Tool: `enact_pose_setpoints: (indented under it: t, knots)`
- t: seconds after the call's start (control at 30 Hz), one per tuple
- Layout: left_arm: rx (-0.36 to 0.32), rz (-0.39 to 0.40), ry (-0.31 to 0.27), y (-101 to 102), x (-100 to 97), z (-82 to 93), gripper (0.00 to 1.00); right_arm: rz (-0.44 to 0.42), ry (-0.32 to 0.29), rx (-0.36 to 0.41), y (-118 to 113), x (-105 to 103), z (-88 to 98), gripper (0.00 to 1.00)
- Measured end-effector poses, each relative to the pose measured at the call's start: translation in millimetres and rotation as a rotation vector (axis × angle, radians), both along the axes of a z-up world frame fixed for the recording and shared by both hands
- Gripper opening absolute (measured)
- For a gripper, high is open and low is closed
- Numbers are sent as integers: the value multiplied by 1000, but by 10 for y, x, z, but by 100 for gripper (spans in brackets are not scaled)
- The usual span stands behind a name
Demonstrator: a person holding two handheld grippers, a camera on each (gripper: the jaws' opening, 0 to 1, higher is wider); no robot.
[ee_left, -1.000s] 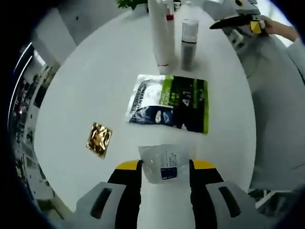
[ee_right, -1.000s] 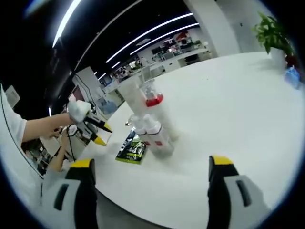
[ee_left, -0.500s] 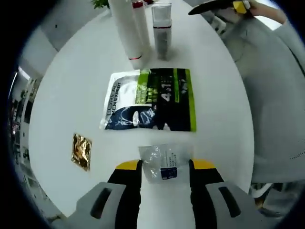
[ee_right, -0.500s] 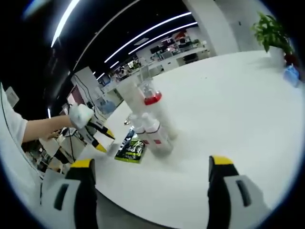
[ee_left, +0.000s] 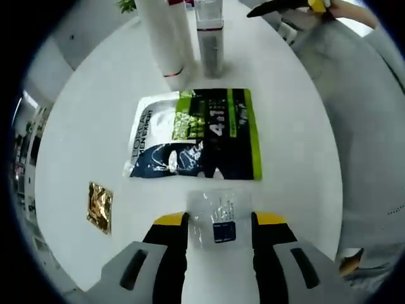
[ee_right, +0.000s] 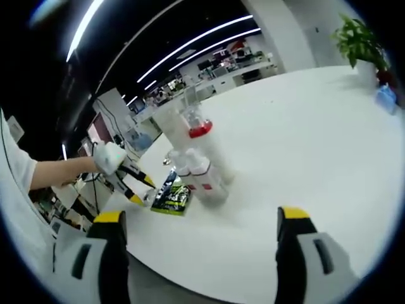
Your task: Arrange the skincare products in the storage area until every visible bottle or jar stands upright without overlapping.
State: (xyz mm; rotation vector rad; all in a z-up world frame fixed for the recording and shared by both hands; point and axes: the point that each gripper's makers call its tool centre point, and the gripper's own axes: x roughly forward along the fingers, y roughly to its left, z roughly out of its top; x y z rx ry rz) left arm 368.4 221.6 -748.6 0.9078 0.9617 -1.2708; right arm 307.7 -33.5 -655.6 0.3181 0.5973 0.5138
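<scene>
My left gripper [ee_left: 219, 223] is shut on a clear sachet [ee_left: 218, 209] with a small blue label, just above the white table [ee_left: 95, 126]. Beyond it lies a flat green, white and navy pouch [ee_left: 196, 133]. Behind the pouch stand a tall white bottle [ee_left: 163, 35] and a clear grey-filled bottle [ee_left: 209, 38]. A gold sachet [ee_left: 99, 207] lies to the left. My right gripper [ee_right: 200, 218] is open and holds nothing, well short of the cluster of upright bottles [ee_right: 199, 158]. In the right gripper view, the left gripper [ee_right: 134, 185] hangs by the pouch [ee_right: 171, 197].
The round white table [ee_right: 304, 145] has wide bare room on its far side. A potted plant [ee_right: 357, 41] and a small blue object [ee_right: 386, 98] stand at the far edge. A person's sleeve [ee_left: 373, 95] runs along the right, and the right gripper [ee_left: 281, 5] shows at the top.
My left gripper has carried the clear sachet forward and down beside the pouch, which now looks larger. The right gripper has stayed still and open.
</scene>
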Motion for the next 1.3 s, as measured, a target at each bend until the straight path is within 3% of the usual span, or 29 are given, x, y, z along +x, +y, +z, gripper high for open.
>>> enact_pose_setpoints:
  t: [0.43,0.87,1.17,1.3]
  knots:
    - [-32,-33,-10,-15,9,8,39,9,1,0,30,13,4,99]
    - [-43,4,-32,13,56,25,43,11,-8,-4,26,4,46,99]
    - [-121,140,-30,12,49,165,47,23,-23,-5,47,-19,94,99]
    - [-170,265,-7,18,17,244,49,28,-32,-7,48,-25,125,99]
